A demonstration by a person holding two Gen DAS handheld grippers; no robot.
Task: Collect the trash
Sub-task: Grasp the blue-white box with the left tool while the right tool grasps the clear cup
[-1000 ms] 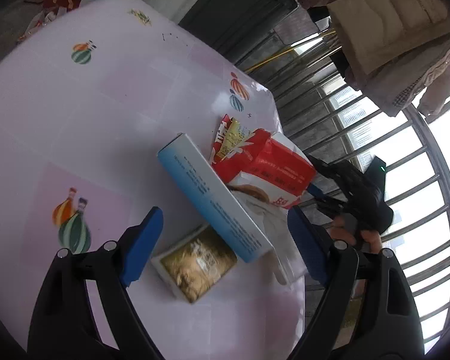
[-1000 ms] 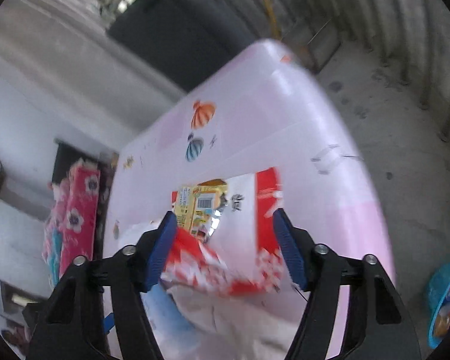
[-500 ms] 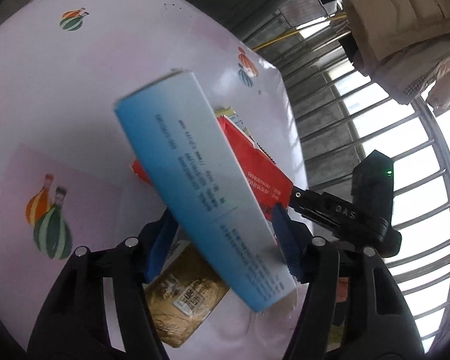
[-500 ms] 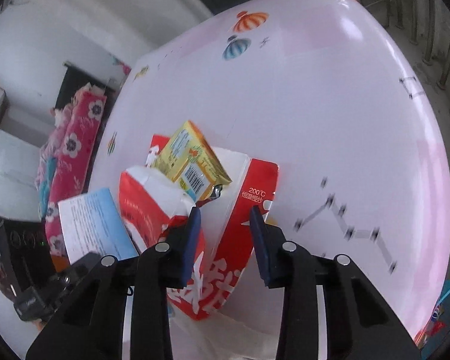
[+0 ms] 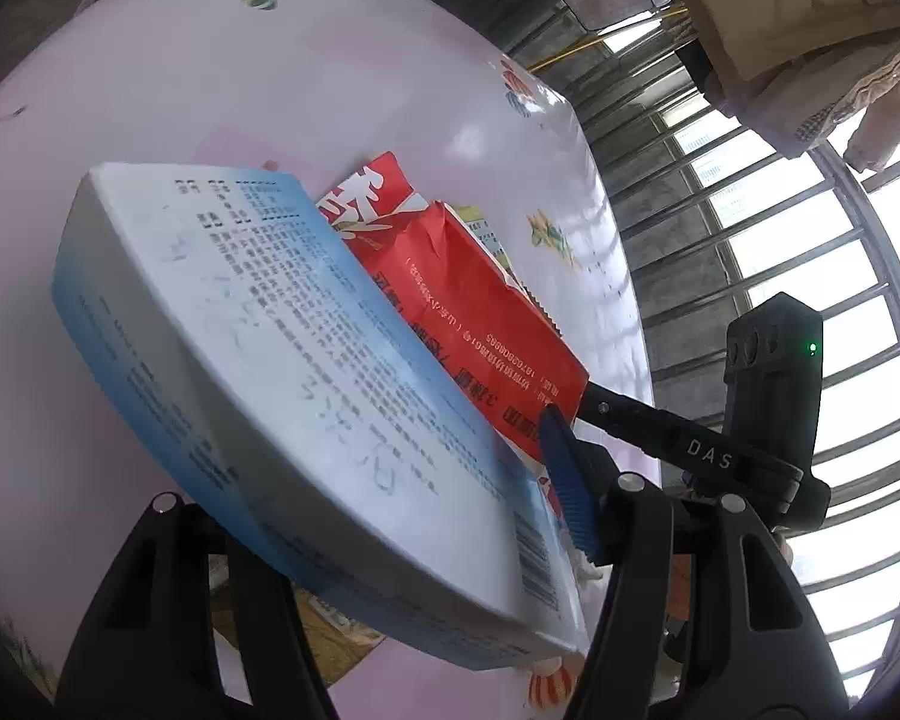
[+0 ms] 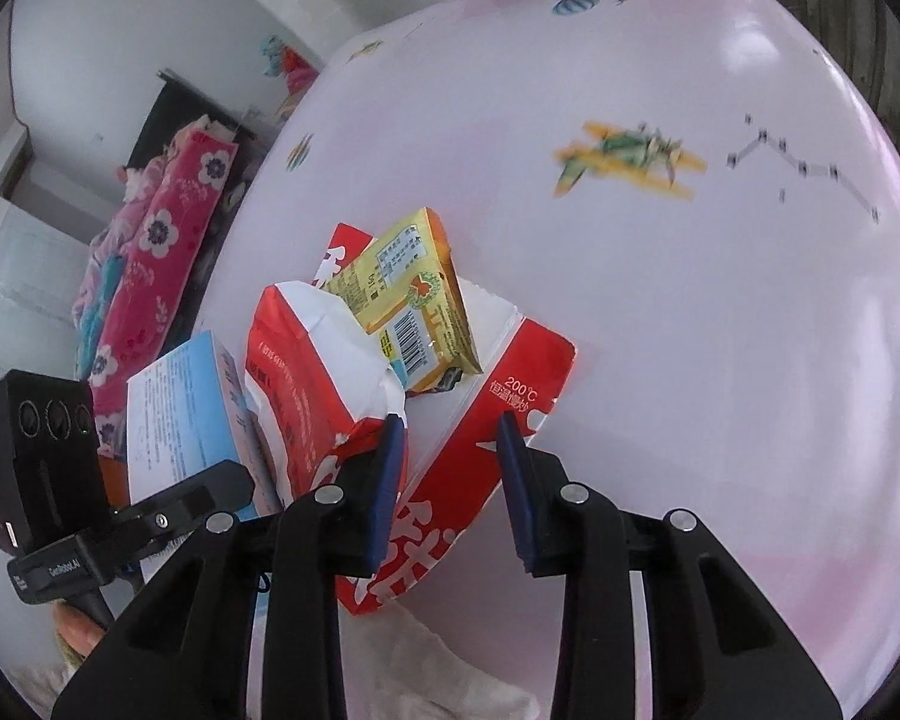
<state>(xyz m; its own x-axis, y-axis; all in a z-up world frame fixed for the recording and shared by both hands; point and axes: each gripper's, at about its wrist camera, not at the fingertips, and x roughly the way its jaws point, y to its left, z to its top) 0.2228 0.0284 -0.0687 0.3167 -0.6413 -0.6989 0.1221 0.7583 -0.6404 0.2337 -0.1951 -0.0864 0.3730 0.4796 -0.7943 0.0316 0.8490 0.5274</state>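
Note:
My left gripper [image 5: 390, 510] is shut on a long blue and white box [image 5: 294, 384] and holds it tilted above the pink table [image 5: 210, 78]; the left finger is hidden behind the box. The box also shows in the right wrist view [image 6: 180, 408]. My right gripper [image 6: 450, 450] is shut on a red and white paper bag [image 6: 450, 480], which carries a yellow carton [image 6: 414, 294] inside it. The red bag [image 5: 468, 312] sits just beyond the blue box in the left wrist view.
A gold packet [image 5: 336, 642] lies on the table under the blue box. Crumpled white paper [image 6: 450, 672] lies near the right gripper. Window bars [image 5: 780, 240] stand past the table's far edge. A pink floral blanket [image 6: 150, 252] lies beyond the table.
My left gripper has closed on the blue box and lifted it off the table. My right gripper has narrowed onto the red bag and pulled it closer.

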